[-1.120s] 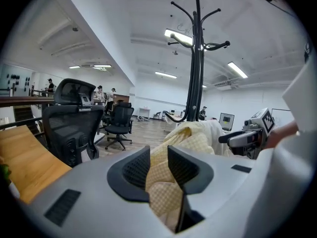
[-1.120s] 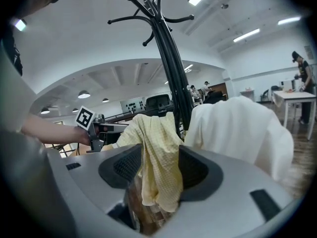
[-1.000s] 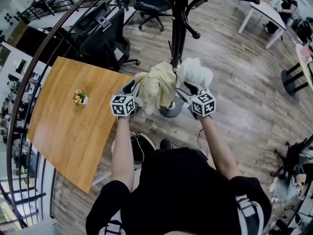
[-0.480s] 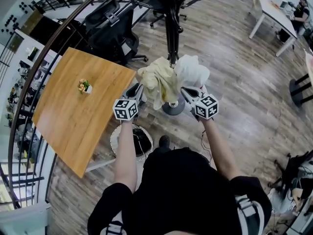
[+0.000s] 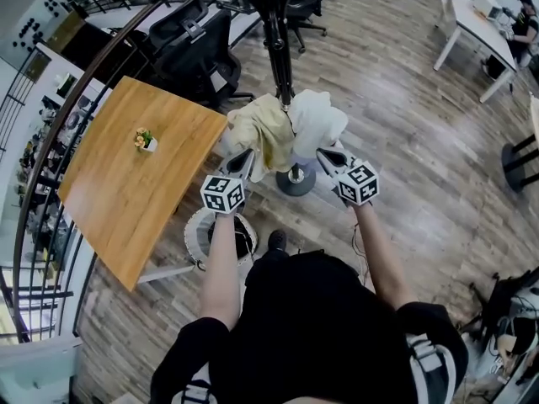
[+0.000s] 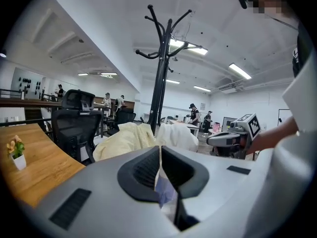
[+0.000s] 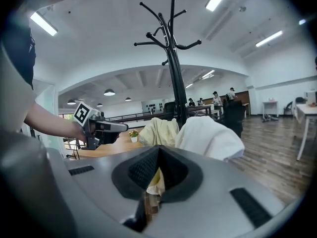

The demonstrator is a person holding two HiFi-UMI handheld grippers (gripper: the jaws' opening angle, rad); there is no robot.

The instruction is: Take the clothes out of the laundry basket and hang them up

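Observation:
A black coat rack (image 5: 275, 32) stands in front of me. On it hang a pale yellow garment (image 5: 257, 124) and a white garment (image 5: 318, 118), side by side. My left gripper (image 5: 244, 158) is just below the yellow garment's lower edge, shut with nothing between its jaws. My right gripper (image 5: 327, 154) is just under the white garment, also shut and empty. In the left gripper view, the left gripper (image 6: 159, 148) points at the yellow garment (image 6: 124, 138) and the rack (image 6: 161, 68). In the right gripper view, the right gripper (image 7: 158, 148) faces the white garment (image 7: 210, 135). The round laundry basket (image 5: 189, 234) sits on the floor by my feet.
A wooden table (image 5: 126, 183) with a small potted flower (image 5: 143, 139) stands to the left. A black office chair (image 5: 189, 45) is behind it, near a curved railing. The rack's round base (image 5: 295, 182) rests on the wood floor. White desks (image 5: 480, 23) stand at the far right.
Both grippers have drawn slightly back and down from the hanging garments. The garments stay on the rack. The view has shifted a little.

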